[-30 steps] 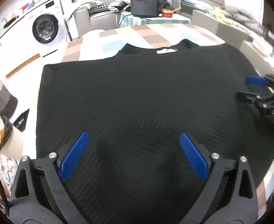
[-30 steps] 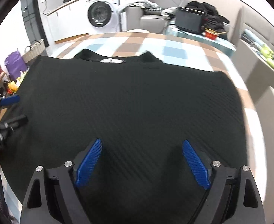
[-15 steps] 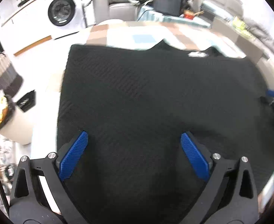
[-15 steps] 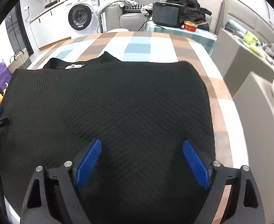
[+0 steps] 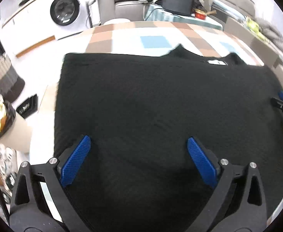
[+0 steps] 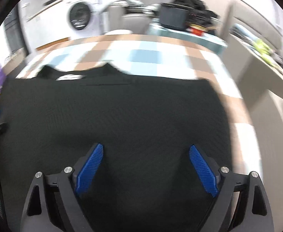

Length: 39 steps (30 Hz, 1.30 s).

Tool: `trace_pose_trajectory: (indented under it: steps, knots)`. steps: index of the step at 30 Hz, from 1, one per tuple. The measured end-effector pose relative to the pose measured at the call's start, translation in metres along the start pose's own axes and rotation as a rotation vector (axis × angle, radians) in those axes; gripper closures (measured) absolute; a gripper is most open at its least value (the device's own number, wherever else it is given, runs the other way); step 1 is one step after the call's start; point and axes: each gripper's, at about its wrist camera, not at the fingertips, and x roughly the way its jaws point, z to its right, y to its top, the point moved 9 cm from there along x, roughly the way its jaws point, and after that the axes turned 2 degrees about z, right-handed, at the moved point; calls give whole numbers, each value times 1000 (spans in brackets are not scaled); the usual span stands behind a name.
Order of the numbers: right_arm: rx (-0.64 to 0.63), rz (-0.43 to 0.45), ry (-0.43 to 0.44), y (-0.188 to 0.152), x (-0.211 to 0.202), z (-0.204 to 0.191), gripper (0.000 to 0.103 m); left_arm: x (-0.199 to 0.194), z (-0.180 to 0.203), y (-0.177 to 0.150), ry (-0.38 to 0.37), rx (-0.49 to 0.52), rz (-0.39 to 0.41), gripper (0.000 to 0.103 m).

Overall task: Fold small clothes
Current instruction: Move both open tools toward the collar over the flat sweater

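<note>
One black sweater [image 5: 151, 106] lies flat on the checked table [image 5: 153, 36], its one white label [image 5: 217, 62] at the collar on the far side. Two grippers are above it: the left gripper [image 5: 138, 150] and the right gripper [image 6: 146, 157], each with fingers wide apart and holding nothing.

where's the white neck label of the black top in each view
Left wrist view: the white label sits upper right, at the far edge of the black top.
Right wrist view: the label sits upper left, blurred, at the top's far edge.
Shared landmark: the washing machine behind the checked table.
</note>
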Motion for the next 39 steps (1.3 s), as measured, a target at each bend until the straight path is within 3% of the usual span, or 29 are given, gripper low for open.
trace_pose_trajectory:
  steps: [5,9,16,22,25,27,32,35,39]
  knots:
    - [79,-24,-16,-16,-11,38,11,-13,-26,-10,60,-40,-1,3]
    - [60,8,-18,-17,-21,36,11,-14,-27,-11,82,-4,1,3]
    - [-13,21,47,8,-9,-16,11,-13,9,21,50,43,31,3]
    - [-86,22,108,21,-3,-61,11,5,72,22,-23,198,6,3]
    - [-92,-10,124,22,12,-72,11,14,80,26,-32,184,11,1]
    - [-80,-1,132,26,16,-70,10,18,75,28,-51,149,-7,1]
    - [-21,-20,43,24,21,-27,10,22,39,25,16,65,-12,0]
    - [2,-30,16,13,12,-2,10,10,25,11,25,72,-19,0]
    - [-58,-26,-5,-12,-10,2,9,-17,13,-12,61,74,9,0]
